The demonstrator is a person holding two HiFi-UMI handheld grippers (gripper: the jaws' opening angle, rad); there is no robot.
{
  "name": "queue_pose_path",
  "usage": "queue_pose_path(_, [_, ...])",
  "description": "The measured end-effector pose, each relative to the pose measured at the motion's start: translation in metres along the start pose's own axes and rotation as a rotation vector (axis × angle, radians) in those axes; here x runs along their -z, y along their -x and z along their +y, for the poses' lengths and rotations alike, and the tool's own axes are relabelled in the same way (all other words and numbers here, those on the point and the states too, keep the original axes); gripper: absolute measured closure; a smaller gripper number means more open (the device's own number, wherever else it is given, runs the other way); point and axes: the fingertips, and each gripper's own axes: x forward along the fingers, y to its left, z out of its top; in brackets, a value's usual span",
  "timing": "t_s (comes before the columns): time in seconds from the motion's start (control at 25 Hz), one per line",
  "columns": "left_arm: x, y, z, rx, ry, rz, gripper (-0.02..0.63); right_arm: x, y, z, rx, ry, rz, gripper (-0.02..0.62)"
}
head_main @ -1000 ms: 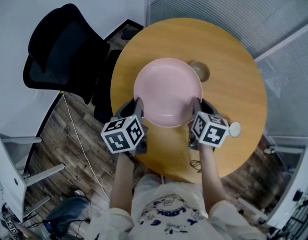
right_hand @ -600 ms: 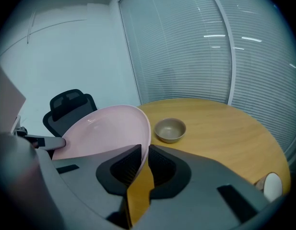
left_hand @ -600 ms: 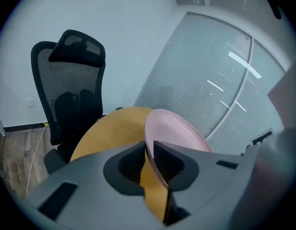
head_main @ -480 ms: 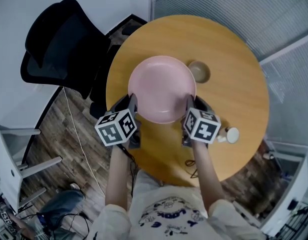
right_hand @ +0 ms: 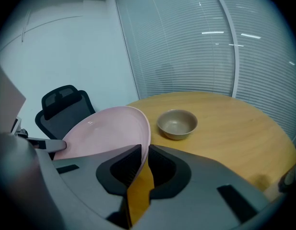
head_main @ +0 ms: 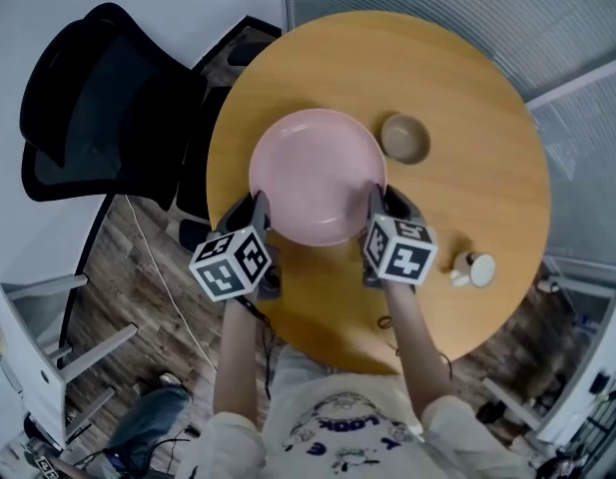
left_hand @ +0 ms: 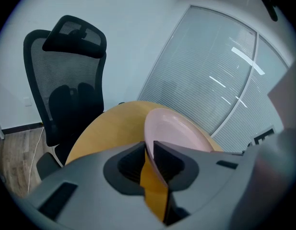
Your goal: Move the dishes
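Left claw and right claw clamp the pink plate by its rim. A bowl rests on the desk.

This is an office. A black mesh swivel chair stands at the left edge of a round wooden table. Glass partitions with blinds run past the table's far edge. A cable trails over the wood-look floor.
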Motion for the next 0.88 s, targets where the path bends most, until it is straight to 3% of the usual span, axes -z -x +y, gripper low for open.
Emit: queue_pose_path(0.88, [-0.002,-0.06,0.033,0.07,-0.024,0.112,0.551,0.023,-0.056,0.001,0.104,-0.023,0.065,0.554])
